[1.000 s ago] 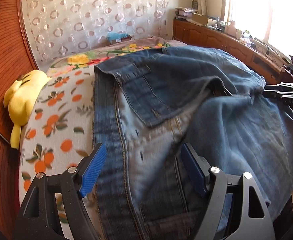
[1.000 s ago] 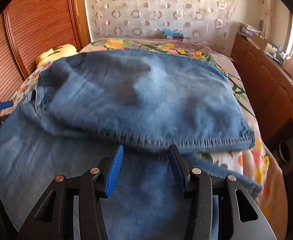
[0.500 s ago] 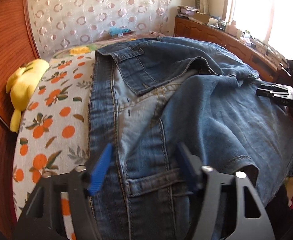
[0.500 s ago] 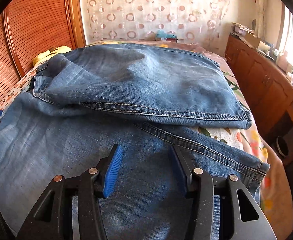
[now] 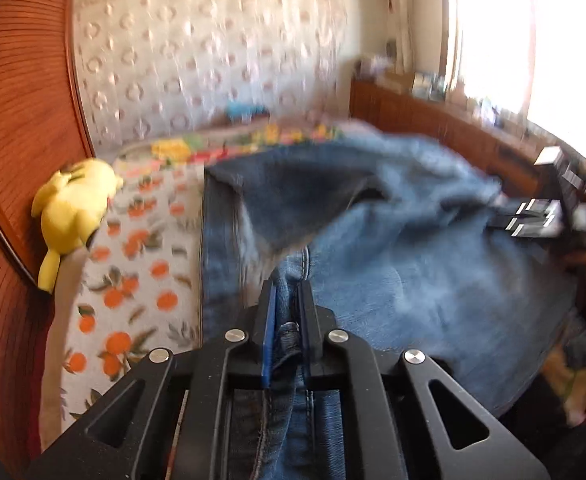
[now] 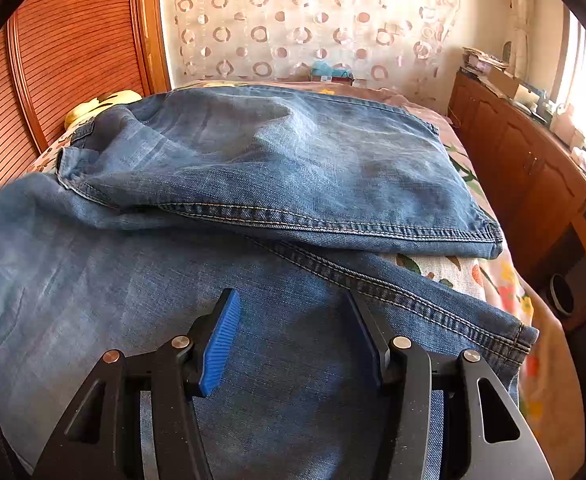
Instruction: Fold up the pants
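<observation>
Daylight poured through the window [image 5: 553, 60] at right, blown out to white glare. The left wrist view was smeared by motion blur; the right stayed sharp. Fisheye lenses bent both frames, corners falling dark.

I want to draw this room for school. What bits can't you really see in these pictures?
- Left wrist view: the patterned curtain and cluttered wooden sideboard are smeared by motion blur.
- Left wrist view: the blue denim jeans bunch between the left gripper fingers, hiding the fold.
- Right wrist view: the yellow plush toy is mostly behind denim.
- Right wrist view: the right gripper covers the cloth beneath.
</observation>
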Available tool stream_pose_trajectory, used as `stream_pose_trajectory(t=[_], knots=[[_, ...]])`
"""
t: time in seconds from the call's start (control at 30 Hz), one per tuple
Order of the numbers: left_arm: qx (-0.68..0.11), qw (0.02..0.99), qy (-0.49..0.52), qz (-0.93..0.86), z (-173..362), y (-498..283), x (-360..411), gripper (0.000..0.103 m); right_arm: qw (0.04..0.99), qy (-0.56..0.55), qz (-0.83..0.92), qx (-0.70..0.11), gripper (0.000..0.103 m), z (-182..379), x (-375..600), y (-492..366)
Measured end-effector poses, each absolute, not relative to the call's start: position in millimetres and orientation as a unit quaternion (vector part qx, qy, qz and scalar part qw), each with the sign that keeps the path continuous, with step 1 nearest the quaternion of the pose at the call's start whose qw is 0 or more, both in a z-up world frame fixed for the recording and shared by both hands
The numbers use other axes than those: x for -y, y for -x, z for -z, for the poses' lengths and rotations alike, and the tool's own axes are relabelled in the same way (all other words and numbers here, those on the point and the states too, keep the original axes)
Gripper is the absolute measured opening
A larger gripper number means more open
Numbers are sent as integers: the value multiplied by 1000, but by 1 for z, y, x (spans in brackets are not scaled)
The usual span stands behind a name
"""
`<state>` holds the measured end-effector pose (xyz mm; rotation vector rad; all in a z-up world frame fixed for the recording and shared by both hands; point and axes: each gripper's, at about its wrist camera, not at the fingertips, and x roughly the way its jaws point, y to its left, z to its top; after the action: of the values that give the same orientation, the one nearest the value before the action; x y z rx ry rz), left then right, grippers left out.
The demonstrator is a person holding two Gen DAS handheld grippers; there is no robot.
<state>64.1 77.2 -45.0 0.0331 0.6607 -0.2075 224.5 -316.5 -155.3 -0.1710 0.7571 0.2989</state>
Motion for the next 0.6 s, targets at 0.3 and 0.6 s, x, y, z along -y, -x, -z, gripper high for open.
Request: stream_pose_trajectory(t=[0.3,0.6], knots=[[-352,924,-35,149,44,-35,-52,11,915,82,-145,-368,56,156,316,-226],[-412,898,-29,151,84,-32,-43,18,915,82,-145,-368,57,156,315,-227]])
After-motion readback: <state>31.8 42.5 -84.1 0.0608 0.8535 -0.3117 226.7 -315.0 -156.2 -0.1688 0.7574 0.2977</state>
